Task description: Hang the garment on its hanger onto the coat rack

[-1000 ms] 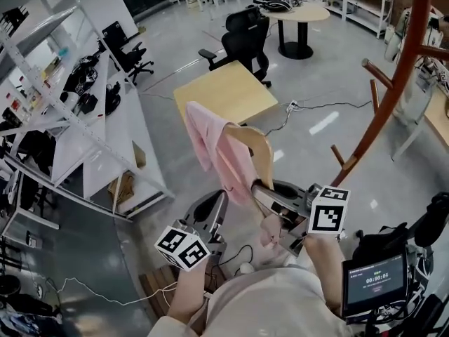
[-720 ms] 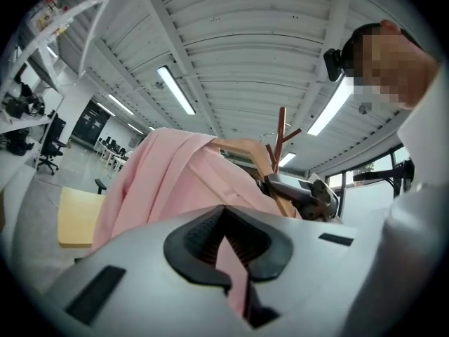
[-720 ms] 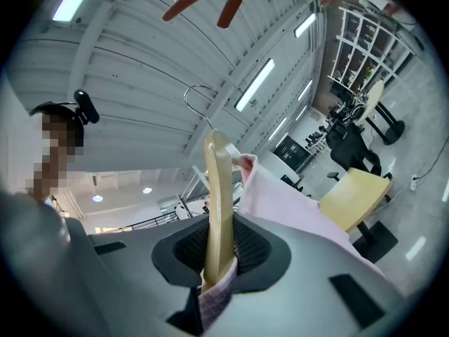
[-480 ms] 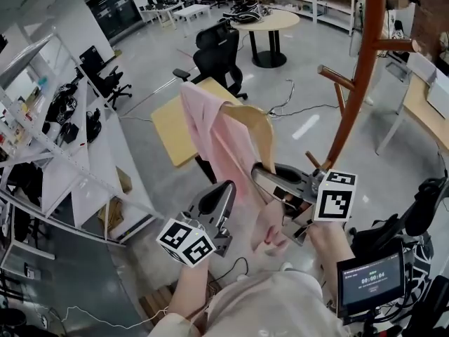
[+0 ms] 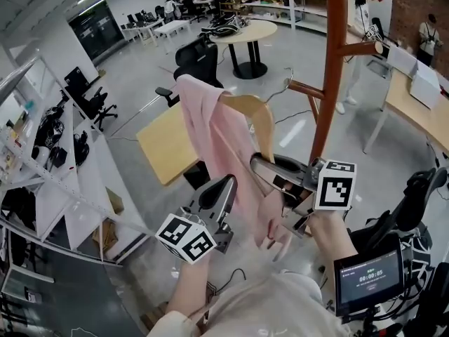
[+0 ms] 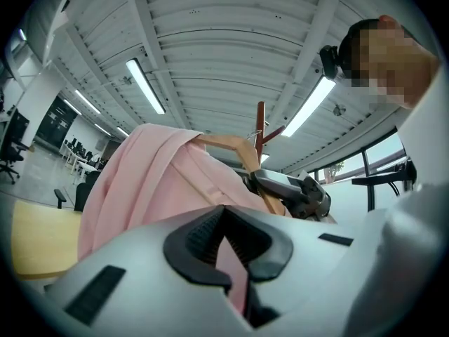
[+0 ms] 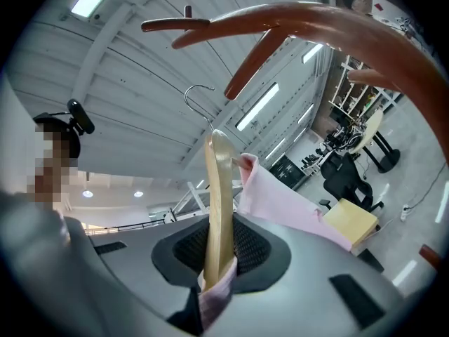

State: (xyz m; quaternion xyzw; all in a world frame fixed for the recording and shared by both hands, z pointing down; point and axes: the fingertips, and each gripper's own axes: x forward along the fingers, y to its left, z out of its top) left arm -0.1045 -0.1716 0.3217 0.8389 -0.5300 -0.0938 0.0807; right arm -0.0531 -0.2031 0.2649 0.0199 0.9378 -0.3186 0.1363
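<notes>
- The garment [image 5: 210,132] drapes over its wooden hanger [image 5: 256,114], up ahead of both your jaws.
- Your right gripper [image 5: 265,166] has its jaws clamped on the hanger's lower arm and the cloth over it.
- Your left gripper [image 5: 222,188] has its jaws nearly together, pinching a pink fold.
- The coat rack [image 5: 330,69] rises just beyond the right jaws, its pegs above the hook.

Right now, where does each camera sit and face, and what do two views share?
Head view: head-mounted, steeply down at left gripper, right gripper, pink garment, wooden hanger, coat rack; forearms show.
Left gripper view: on that gripper, upward to ceiling; its jaws pinch the garment; person's head shows.
Right gripper view: on that gripper, upward to the rack's arms; jaws shut on the hanger; head shows.
Shared: all show garment and hanger.
</notes>
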